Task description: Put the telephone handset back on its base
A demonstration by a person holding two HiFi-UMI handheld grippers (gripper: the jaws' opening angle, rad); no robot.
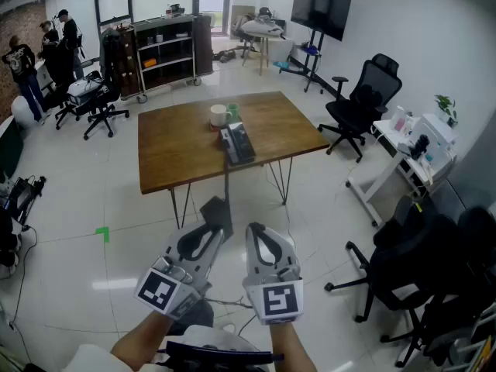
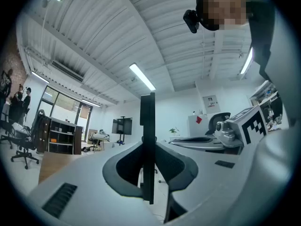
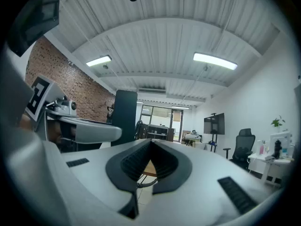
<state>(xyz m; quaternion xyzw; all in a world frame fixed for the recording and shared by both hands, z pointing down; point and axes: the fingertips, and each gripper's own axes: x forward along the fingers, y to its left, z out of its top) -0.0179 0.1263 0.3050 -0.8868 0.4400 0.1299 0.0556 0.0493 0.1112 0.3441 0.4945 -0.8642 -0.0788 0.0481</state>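
The telephone base [image 1: 239, 144] lies near the front edge of a brown wooden table [image 1: 178, 146], well ahead of me. My left gripper [image 1: 215, 227] is held low over the floor, shut on a dark, flat telephone handset [image 1: 216, 210]. A thin cord runs from it up to the base. In the left gripper view the handset [image 2: 147, 117] stands upright between the pads of the left gripper [image 2: 149, 149]. My right gripper [image 1: 256, 228] is beside it, shut and empty. The right gripper view shows the right gripper [image 3: 150, 142] with its pads meeting and the handset [image 3: 124, 114] to the left.
A white cup [image 1: 218, 115] and a green object [image 1: 232, 111] stand behind the base. A black office chair [image 1: 360, 103] and a white desk [image 1: 407, 149] are to the right, with another dark chair [image 1: 411, 270] closer. People [image 1: 31, 60] stand far left. Green tape [image 1: 103, 233] marks the floor.
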